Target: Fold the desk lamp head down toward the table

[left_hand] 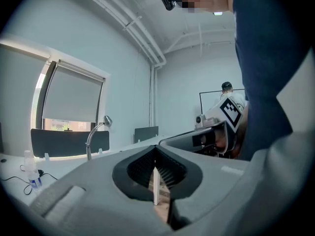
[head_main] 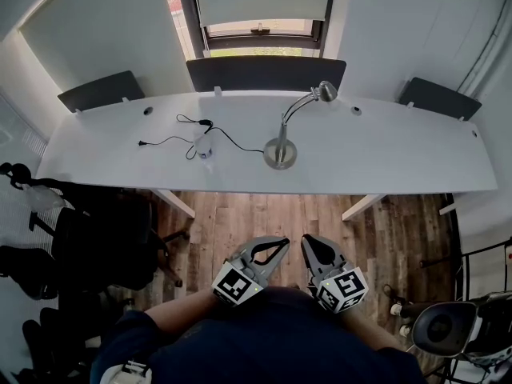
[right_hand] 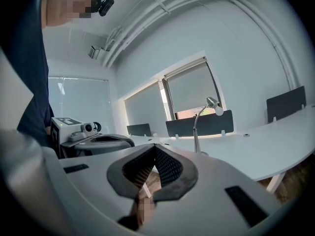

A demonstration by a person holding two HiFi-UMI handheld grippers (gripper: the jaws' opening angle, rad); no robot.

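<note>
Left hand-held gripper [head_main: 283,243], right hand-held gripper [head_main: 306,242] closed; desk lamp [head_main: 280,152] stands upright.

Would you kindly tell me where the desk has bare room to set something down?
The desk is bare right of the lamp, out to its far end, and at its left end, beyond the black cable. It is crowded between the cable, the small bottle and the lamp.

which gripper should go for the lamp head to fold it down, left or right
Right, narrowly. The lamp head leans right of its base, more in line with the right gripper than the left gripper. Both are shut, empty and well short of the desk.
</note>
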